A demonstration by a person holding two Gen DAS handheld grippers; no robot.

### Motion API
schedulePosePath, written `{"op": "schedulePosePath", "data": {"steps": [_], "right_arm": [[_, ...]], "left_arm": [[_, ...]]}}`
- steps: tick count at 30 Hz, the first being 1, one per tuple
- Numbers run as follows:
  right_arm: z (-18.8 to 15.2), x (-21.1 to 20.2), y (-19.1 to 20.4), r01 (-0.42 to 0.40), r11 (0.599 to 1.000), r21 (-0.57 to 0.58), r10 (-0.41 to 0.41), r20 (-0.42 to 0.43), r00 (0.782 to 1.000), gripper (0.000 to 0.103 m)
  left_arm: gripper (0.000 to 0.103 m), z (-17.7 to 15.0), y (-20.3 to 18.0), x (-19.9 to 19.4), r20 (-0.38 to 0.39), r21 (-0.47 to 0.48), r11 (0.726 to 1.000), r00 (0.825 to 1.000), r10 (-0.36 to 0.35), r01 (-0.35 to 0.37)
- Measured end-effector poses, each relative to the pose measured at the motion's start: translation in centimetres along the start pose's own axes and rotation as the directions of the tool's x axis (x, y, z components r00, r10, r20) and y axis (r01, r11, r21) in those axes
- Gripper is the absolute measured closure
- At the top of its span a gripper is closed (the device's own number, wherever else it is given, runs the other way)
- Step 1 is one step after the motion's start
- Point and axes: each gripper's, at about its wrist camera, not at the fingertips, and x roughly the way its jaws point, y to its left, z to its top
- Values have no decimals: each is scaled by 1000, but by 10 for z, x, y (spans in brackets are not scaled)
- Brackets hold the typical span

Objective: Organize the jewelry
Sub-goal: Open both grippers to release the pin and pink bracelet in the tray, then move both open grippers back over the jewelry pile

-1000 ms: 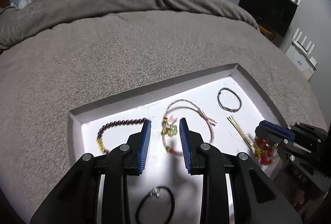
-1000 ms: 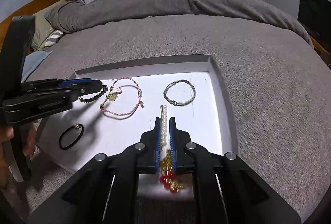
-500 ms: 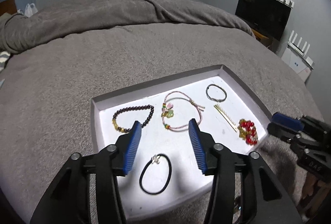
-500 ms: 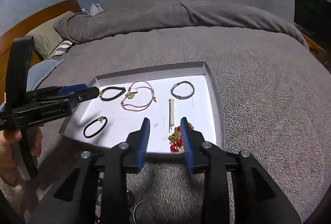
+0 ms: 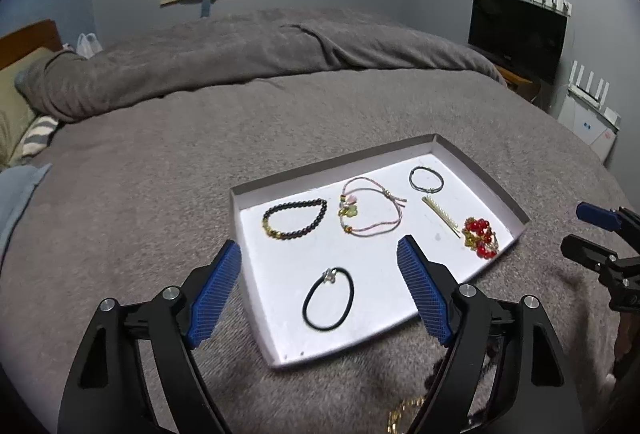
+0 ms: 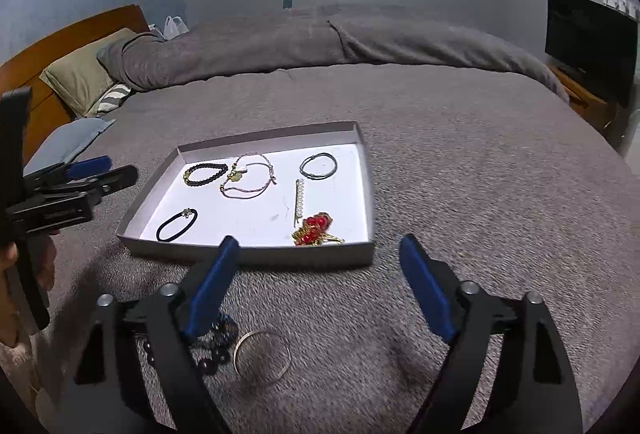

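Tray (image 6: pixel 248 254): shallow, grey-walled, white floor, on the grey bed (image 6: pixel 460 161). Contents, six pieces, none touching except the last two, which lie just beside each other:
- dark bead bracelet (image 5: pixel 294 220)
- pink cord bracelet (image 5: pixel 370 211)
- thin grey ring-band (image 5: pixel 426 179)
- pearl clip (image 5: pixel 442 215)
- red-and-gold cluster (image 5: pixel 480 238)
- black hair tie (image 5: pixel 329 298), nearest your left gripper (image 5: pixel 320 294).

Still loose on the bed, near edge, outside the tray:
- silver bangle (image 6: pixel 262 356)
- dark bead string (image 6: pixel 214 344), partly hidden behind a right finger
- gold chain (image 5: pixel 402 416), mostly hidden.

Fingers: your left gripper's are released wide, holding nothing; your right gripper (image 6: pixel 316 290) likewise, spread and empty.

Step in hand, as judged: fetch the next loose piece. Take the bangle first with the right; it lies flat on soft cover, so pinch across one rim rather than pressing down. Set it in the bare floor patch between hair tie and cluster.

Writing: a pale label on the left gripper's body, too blurred to read.
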Motion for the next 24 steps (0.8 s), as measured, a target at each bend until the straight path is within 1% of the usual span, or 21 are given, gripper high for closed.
{"op": "schedulePosePath", "data": {"steps": [2,4,7,11,13,15,18,21,24], "right_arm": [[-4,-7,-3,5,1000,5,-5,7,1000,10],[-7,-13,-6,10,1000,8,-10,14,1000,5],[-15,-19,-12,16,1000,13,-16,13,1000,5],[-25,-23,-19,0,999,35,0,-3,1000,5],[-30,-26,-22,-14,999,39,14,-4,1000,5],[-36,-28,-22,-21,999,31,21,-6,1000,5],[-44,-28,-20,-19,1000,1,19,-18,1000,5],[-54,-23,-16,-27,999,-22,26,-46,999,5],[-63,-16,-11,-40,998,-48,36,-75,996,5]], "left_arm": [[17,-6,5,-11,8,-14,1000,1000,3,-3],[14,-13,12,-23,19,-31,1000,1000,3,-2],[12,-27,20,-38,20,-46,999,1000,7,-6],[10,-46,29,-52,12,-62,997,999,35,-34],[9,-60,30,-59,11,-73,997,999,37,-36],[9,-72,27,-60,0,-65,997,999,34,-34],[9,-92,20,-57,-37,-37,999,999,32,-34],[9,-109,13,-52,-69,-23,999,997,25,-27],[9,-120,8,-49,-76,-23,1000,997,13,-15]]}}
